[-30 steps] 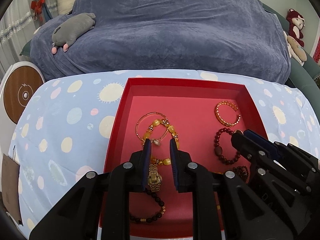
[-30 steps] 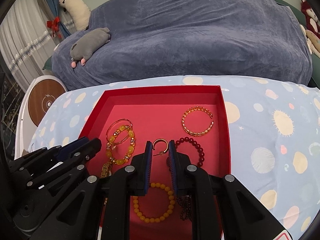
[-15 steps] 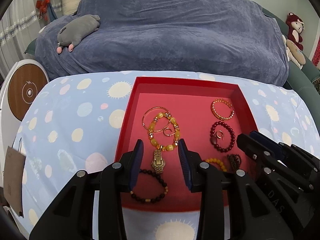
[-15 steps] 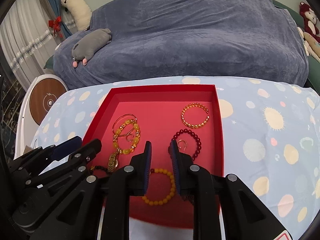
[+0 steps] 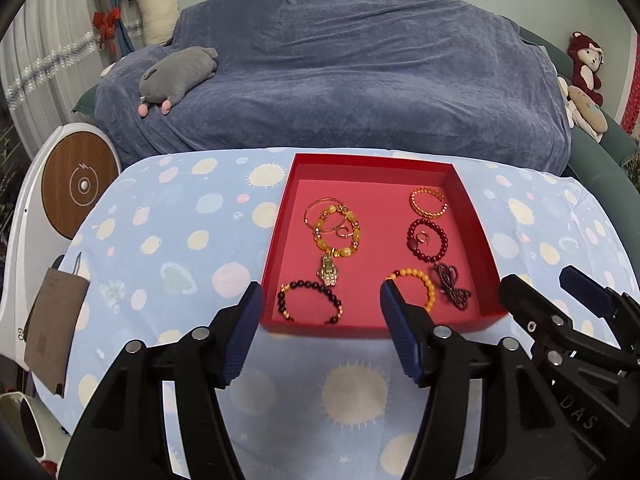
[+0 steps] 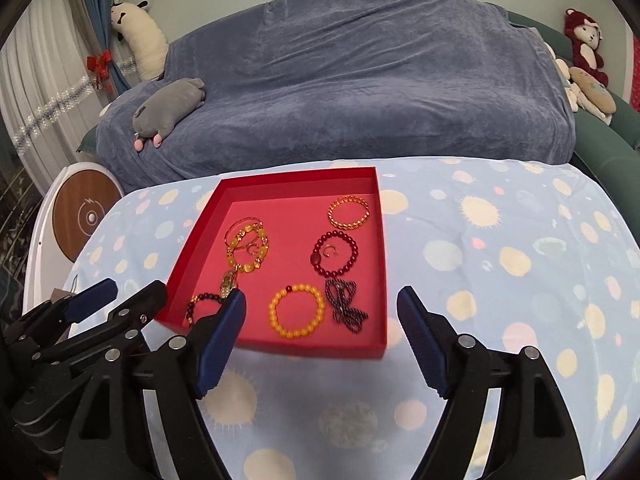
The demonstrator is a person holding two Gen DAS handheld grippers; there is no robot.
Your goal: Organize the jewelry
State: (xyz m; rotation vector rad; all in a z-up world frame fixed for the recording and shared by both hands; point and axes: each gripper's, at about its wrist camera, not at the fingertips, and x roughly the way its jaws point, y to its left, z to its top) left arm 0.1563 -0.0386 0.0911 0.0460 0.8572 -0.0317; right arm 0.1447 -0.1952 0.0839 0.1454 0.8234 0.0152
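Observation:
A red tray (image 5: pixel 476 222) (image 6: pixel 192 236) on the dotted blue tablecloth holds several pieces: a gold chain bracelet (image 5: pixel 428 202), a dark red bead bracelet (image 5: pixel 427 241) around a small gold earring, a yellow bead bracelet (image 5: pixel 336 233) around another earring, a gold watch (image 5: pixel 329 270), a black bead bracelet (image 5: pixel 310 302), an orange bead bracelet (image 6: pixel 297 311) and a dark beaded bow (image 6: pixel 346 307). My left gripper (image 5: pixel 320 302) is open and empty above the tray's near edge. My right gripper (image 6: pixel 320 304) is open and empty, also at the near edge.
A sofa under a blue-grey cover (image 5: pixel 340 76) with a grey plush toy (image 5: pixel 176 74) stands behind the table. A white device with a round wooden top (image 5: pixel 78 186) and a brown card (image 5: pixel 52 320) are at the left. Soft toys (image 5: pixel 584 68) sit at the right.
Both grippers let go of the earrings, which now lie inside bracelets, opened wide and drew back from the tray toward me.

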